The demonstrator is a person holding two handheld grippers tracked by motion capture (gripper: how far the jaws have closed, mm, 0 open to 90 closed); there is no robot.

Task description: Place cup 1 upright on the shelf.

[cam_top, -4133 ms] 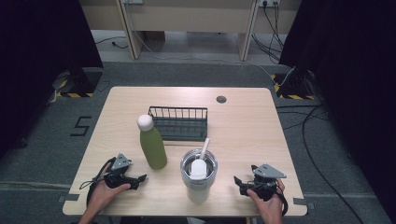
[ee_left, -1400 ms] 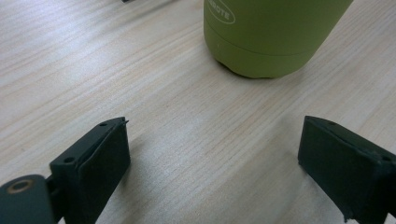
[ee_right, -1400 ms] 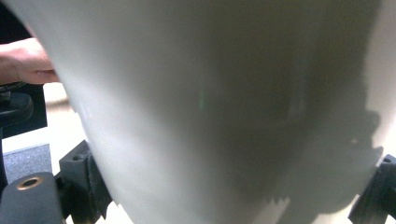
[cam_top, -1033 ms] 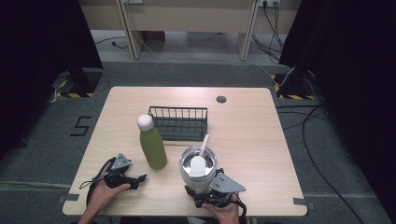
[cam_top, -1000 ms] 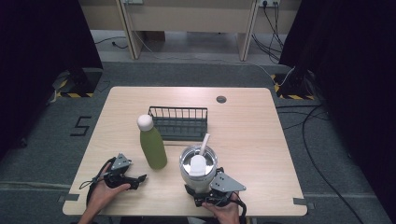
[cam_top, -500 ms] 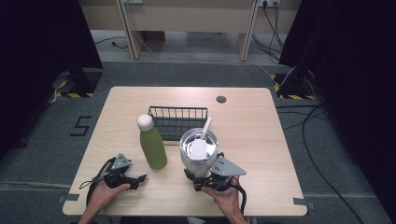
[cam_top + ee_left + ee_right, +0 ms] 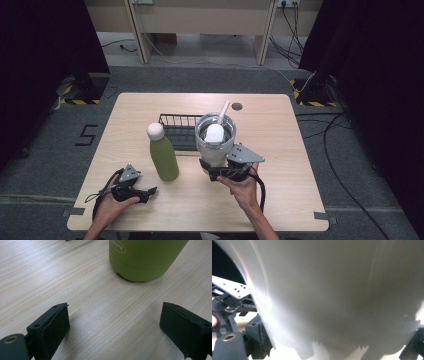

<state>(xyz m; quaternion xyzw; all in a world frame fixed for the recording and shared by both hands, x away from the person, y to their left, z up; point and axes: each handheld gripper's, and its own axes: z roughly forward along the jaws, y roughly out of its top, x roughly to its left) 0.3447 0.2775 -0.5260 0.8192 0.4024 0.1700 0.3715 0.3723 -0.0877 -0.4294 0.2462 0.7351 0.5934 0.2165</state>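
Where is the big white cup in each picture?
High view: the white cup is mid-table, held at its base by the right gripper.
Left gripper view: not in it; the green bottle stands ahead.
Right gripper view: the cup's wall is close up between the jaws.
Shared landmark: the wooden table.

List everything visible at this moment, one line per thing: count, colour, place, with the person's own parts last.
tumbler: 1, white with clear lid and straw, lifted near table centre, clamped at its base
bottle: 1, green with white cap, upright left of the tumbler
wire basket: 1, black, behind the bottle
table: 1, light wood
right gripper: 1, black, shut on the tumbler
left gripper: 1, black, jaws open, near table's front left
hands: 2, at the bottom edge
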